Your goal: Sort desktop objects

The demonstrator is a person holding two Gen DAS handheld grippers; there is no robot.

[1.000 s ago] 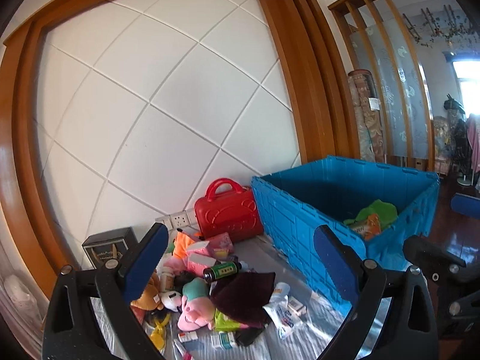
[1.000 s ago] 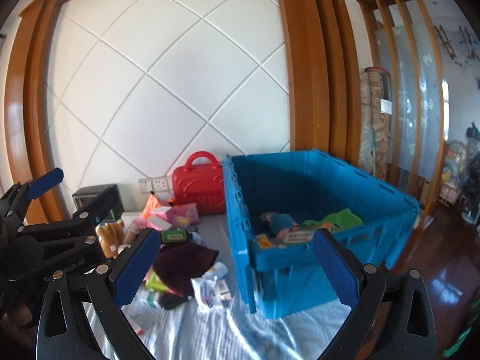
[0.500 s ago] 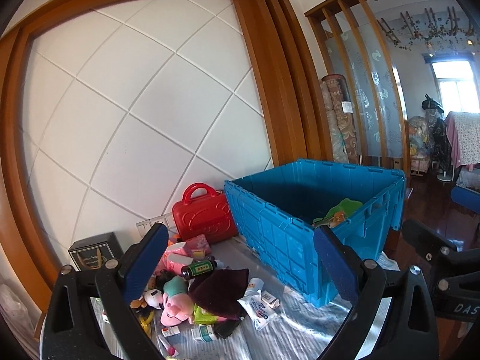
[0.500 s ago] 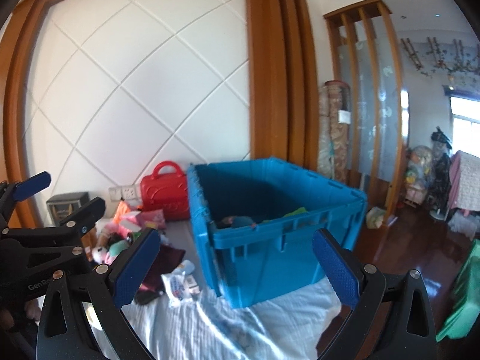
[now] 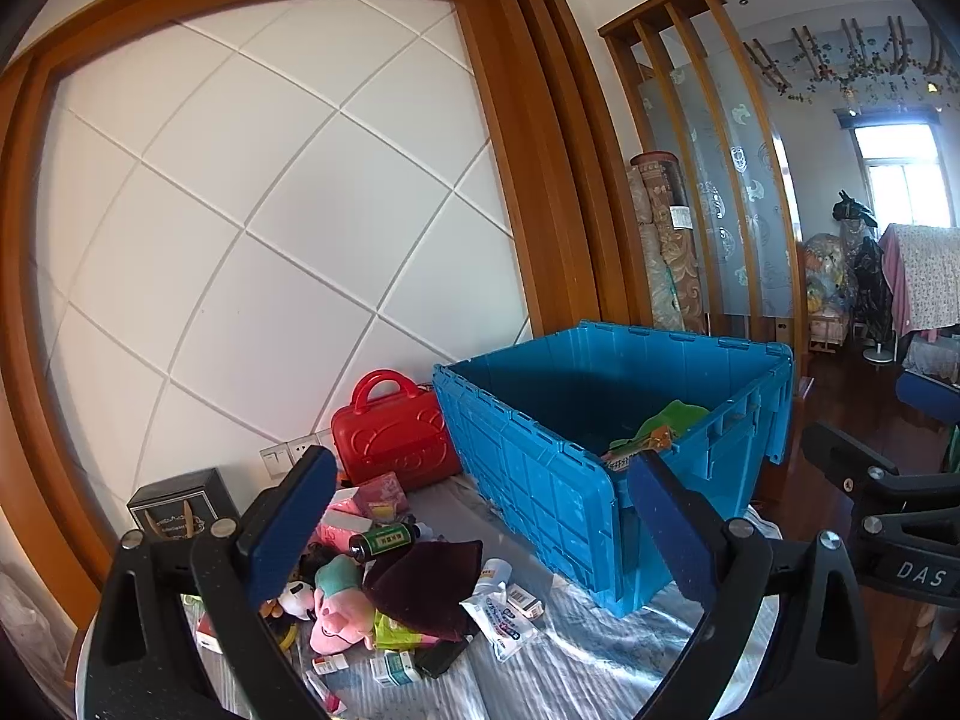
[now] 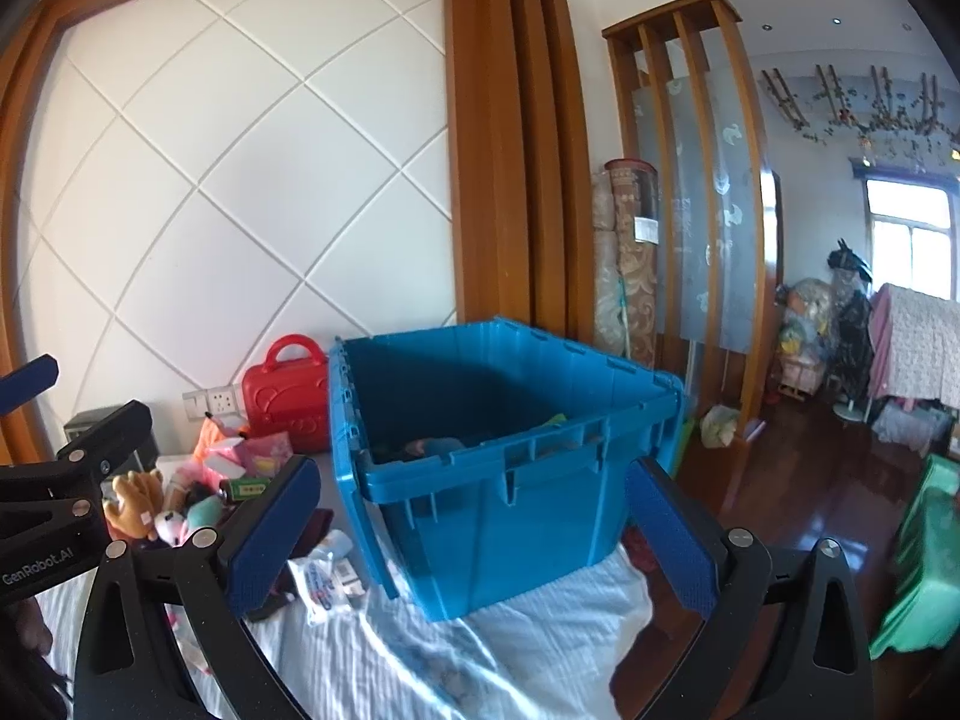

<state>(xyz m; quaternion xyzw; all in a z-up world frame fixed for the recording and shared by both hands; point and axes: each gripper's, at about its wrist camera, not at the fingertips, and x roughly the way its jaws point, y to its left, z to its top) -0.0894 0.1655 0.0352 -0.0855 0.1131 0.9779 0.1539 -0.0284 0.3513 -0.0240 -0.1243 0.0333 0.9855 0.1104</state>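
- The blue crate [image 5: 540,498] stands upright on the striped cloth [image 6: 456,654] that covers the table, open top up. In the left wrist view its long axis runs from the near left corner back toward the right. Its walls are ribbed plastic.
- Inside the crate lies a green item [image 5: 675,414] against the near wall, with a printed packet just beside it; the rest of the contents are in shadow.
- The pile of loose objects sits left of the crate, apart from it: a dark maroon cloth [image 5: 429,585] draped on top, a pink plush toy [image 5: 342,603] touching its left edge, and a green bottle [image 5: 384,540] lying on its side, cap end pointing left.
- A white pouch with blue print [image 5: 501,621] lies flat between the pile and the crate, near small boxes.
- A red case with a handle [image 5: 390,438] stands upright against the wall, just beside the crate's back corner.
- The left gripper [image 5: 477,531] is spread wide and holds nothing, raised above the pile.
- The right gripper [image 6: 471,531] is likewise spread wide and empty, facing the crate's near wall.
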